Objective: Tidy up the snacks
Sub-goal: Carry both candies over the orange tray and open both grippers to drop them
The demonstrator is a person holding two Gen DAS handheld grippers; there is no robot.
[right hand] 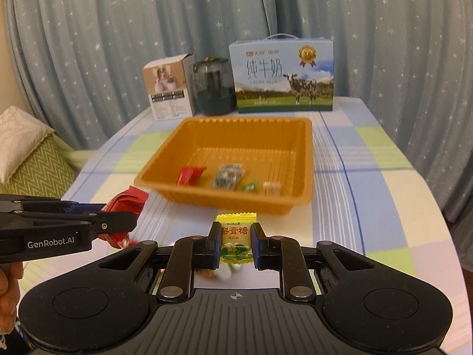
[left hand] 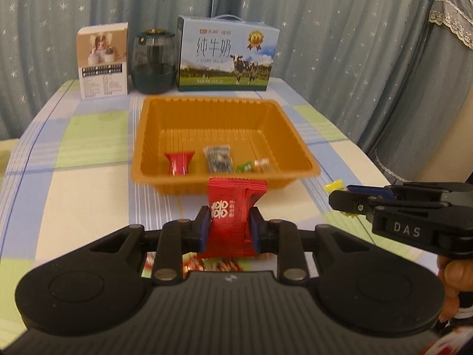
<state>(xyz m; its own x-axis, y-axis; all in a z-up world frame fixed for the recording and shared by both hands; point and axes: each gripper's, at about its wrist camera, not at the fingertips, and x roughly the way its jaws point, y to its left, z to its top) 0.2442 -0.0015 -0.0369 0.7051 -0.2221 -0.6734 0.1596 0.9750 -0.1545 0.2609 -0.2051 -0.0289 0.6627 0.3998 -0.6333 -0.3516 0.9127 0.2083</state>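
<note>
**Short of the tray's near rim, a candy in each claw**

Over the near part of the checked tablecloth (right hand: pixel 369 153), we carry one wrapped snack in each gripper, both short of the orange tray (left hand: pixel 145 136). Our left gripper (left hand: pixel 230 226) is clamped on a red candy packet (left hand: pixel 233 216), its blue pads (left hand: pixel 204 224) pressing the packet's two long sides so that it stands upright with the crimped end on top. Our right gripper (right hand: pixel 236 244) is closed the same way on a yellow pear-syrup candy (right hand: pixel 236 238), printed face toward the camera. Held by the sides like this, each wrapper should fall free once the jaws part, we judge.

The tray sits in the middle of the table, its far rim toward the back edge, where a small white carton (left hand: pixel 103 59), a dark glass jar (left hand: pixel 153 62) and a blue milk box (left hand: pixel 226 54) stand in a row. Four snacks already lie along the tray's near wall: a red candy (left hand: pixel 179 162), a clear-wrapped grey packet (left hand: pixel 218 159), a small green sweet (left hand: pixel 244 166) and a pale wrapped sweet (left hand: pixel 261 163). The back of the tray is bare, so room remains.

From the left wrist view the red packet overlaps the near rim, just below the grey packet; the right gripper (left hand: pixel 348 199) comes in from the right, near the tray's near right corner. More loose wrappers show blurred on the cloth under both claws, so we judge the sorting partly done.
</note>
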